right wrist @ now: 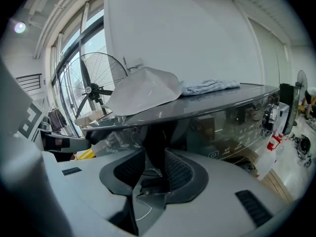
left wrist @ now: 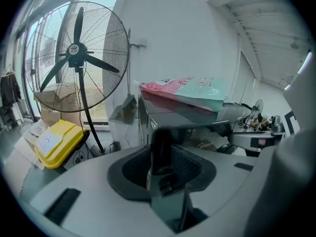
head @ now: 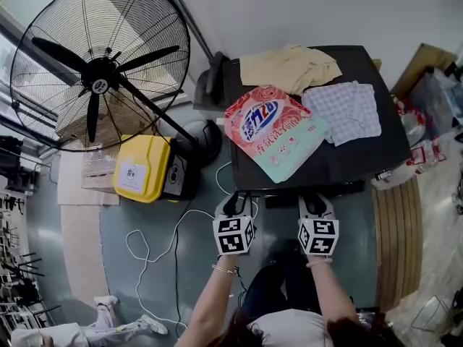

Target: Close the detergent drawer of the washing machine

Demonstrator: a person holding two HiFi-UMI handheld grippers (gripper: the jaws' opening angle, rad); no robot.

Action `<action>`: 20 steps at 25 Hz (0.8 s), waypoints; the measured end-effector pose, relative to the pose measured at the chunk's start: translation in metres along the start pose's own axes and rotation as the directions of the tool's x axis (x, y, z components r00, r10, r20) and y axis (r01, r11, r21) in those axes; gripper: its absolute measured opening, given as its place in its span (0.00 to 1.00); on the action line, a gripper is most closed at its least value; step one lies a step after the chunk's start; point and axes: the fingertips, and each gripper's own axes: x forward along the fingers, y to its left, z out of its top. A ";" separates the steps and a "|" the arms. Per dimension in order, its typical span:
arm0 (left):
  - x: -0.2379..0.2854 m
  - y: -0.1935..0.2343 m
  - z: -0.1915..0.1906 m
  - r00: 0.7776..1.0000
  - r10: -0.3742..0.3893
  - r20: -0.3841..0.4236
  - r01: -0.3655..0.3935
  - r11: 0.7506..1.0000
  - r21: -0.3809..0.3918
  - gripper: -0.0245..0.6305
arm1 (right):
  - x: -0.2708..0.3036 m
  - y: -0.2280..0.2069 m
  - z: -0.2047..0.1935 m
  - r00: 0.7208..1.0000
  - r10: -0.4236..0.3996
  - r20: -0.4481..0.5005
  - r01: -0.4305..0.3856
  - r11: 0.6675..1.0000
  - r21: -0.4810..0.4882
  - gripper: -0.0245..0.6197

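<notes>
The dark washing machine [head: 362,157] fills the upper right of the head view, seen from above. A dark strip at its front edge, between my two grippers, looks like the detergent drawer's front [head: 283,202]; how far it stands out I cannot tell. The glossy panel with a script logo [left wrist: 210,144] [right wrist: 106,149] lies between the grippers. My left gripper [head: 233,207] [left wrist: 161,157] is at the machine's front left corner, its pads apart with dark machine front filling the gap. My right gripper [head: 315,207] [right wrist: 154,167] is at the front panel, pads apart around a dark upright edge.
A pink and green detergent bag [head: 275,130], a beige cloth [head: 289,67] and a checked cloth [head: 343,110] lie on the machine. A big standing fan [head: 98,63], a yellow box [head: 141,166] and white cables [head: 155,244] are to the left. A wooden board [head: 394,244] lies right.
</notes>
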 end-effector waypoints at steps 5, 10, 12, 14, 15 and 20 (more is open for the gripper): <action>-0.001 -0.001 0.000 1.000 0.010 0.001 -0.010 1.000 -0.003 0.24 | -0.001 0.000 0.000 1.000 0.009 -0.002 -0.009 1.000 0.008 0.26; -0.003 0.000 -0.001 1.000 0.009 -0.007 -0.009 1.000 0.009 0.24 | -0.002 0.001 0.001 1.000 0.014 -0.008 -0.014 1.000 0.013 0.26; -0.004 0.000 -0.001 1.000 0.010 -0.012 -0.010 1.000 0.007 0.24 | -0.002 0.001 0.001 1.000 0.018 -0.011 -0.017 1.000 0.015 0.26; -0.004 0.000 -0.001 1.000 0.010 -0.014 -0.010 1.000 0.006 0.24 | -0.002 0.001 0.000 1.000 0.021 -0.012 -0.021 1.000 0.018 0.26; -0.005 0.000 -0.001 1.000 0.009 -0.012 -0.009 1.000 0.007 0.24 | -0.002 0.001 0.000 1.000 0.021 -0.011 -0.021 1.000 0.019 0.26; -0.007 -0.001 0.003 1.000 0.011 0.001 -0.011 1.000 0.008 0.24 | -0.002 0.001 0.000 1.000 0.030 0.001 -0.030 1.000 -0.001 0.26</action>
